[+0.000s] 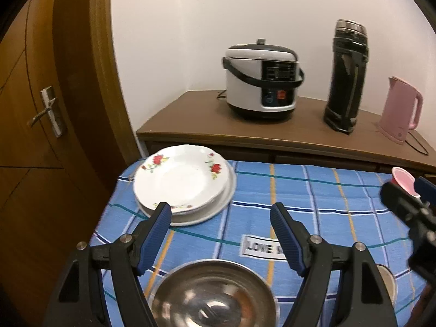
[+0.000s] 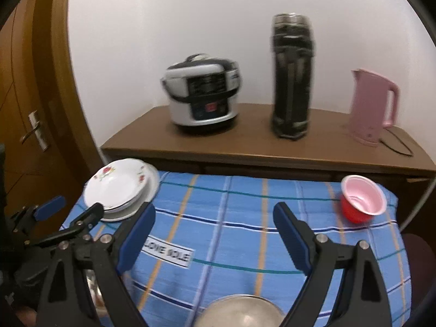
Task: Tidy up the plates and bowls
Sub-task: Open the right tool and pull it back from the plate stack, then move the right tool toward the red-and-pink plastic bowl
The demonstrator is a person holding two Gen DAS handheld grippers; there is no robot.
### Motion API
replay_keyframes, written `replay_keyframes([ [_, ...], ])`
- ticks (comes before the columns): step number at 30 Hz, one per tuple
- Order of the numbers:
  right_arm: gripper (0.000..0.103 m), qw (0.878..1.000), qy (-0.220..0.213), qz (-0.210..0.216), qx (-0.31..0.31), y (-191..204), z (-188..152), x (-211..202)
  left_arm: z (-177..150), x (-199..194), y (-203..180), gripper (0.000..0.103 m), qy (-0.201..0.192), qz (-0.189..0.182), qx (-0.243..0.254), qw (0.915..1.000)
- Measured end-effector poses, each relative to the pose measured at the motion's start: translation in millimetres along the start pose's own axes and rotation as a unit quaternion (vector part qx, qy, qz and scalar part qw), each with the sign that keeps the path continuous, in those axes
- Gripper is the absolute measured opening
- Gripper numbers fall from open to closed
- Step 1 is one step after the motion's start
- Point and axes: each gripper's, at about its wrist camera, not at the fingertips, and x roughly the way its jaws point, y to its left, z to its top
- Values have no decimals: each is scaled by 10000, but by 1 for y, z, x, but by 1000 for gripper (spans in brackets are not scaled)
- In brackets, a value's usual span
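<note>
Setting: a table under a blue checked cloth (image 1: 313,199) fills the lower half of both views; a wooden sideboard behind it carries a rice cooker (image 1: 261,79), a tall black flask (image 1: 346,76) and a pink kettle (image 1: 400,109)
Plates: a stack of white flowered plates (image 1: 182,182) lies at the far left corner of the cloth, left of centre in the left wrist view, the top one slightly off centre on those beneath
Steel bowl: a shiny metal bowl (image 1: 215,297) sits at the bottom centre of the left wrist view, upright, just below the fingers
Second bowl: another metal bowl (image 2: 239,310) shows only its rim at the bottom edge of the right wrist view
Small cup: a red cup with a pink inside (image 2: 362,199) stands at the right of the cloth, well apart from the plates
Left gripper (image 1: 220,226): fingers spread wide, nothing between them, above the steel bowl
Right gripper (image 2: 215,231): fingers spread wide and empty, over bare cloth
Step in hand: probably reaching for a bowl to group the dishes
Doing it well: lower over one wall of the bowl, one finger inside and one outside, and pinch firmly, since smooth steel likely slips
Risk: dragging the cloth could shift the uneven plate stack near the table's edge
</note>
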Motion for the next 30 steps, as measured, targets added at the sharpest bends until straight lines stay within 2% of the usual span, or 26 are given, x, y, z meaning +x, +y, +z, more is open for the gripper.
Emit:
replay_keyframes([
  [4,90,9991,-119,-360,208,-34,-8,-17,-6,-3,-15,77,-14,-188,3,9998],
  [10,90,9958,-53,-541,734,-78,-21,-25,-15,-5,-44,77,-4,-433,222,9988],
  [21,90,9957,-46,-635,676,-89,-35,-34,-32,-2,-85,77,170,-732,457,9961],
  [30,90,9932,-81,-801,837,-106,-45,-43,-39,1,-92,77,252,-781,519,9953],
])
